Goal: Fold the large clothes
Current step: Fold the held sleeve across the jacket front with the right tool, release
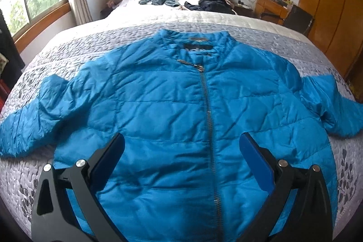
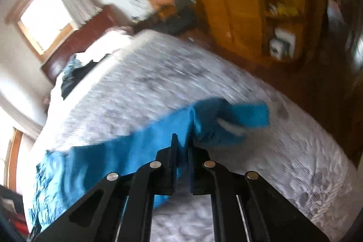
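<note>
Left gripper [image 1: 181,146] hovers spread over the jacket [image 1: 181,101]; right gripper [image 2: 182,142] pinches its sleeve [image 2: 226,119].

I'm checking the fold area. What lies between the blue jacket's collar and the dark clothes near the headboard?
Only bare quilted bedspread, seen in the left wrist view.

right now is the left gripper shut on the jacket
No, the left gripper is open, its jaws spread wide above the blue jacket with nothing held between them.
</note>
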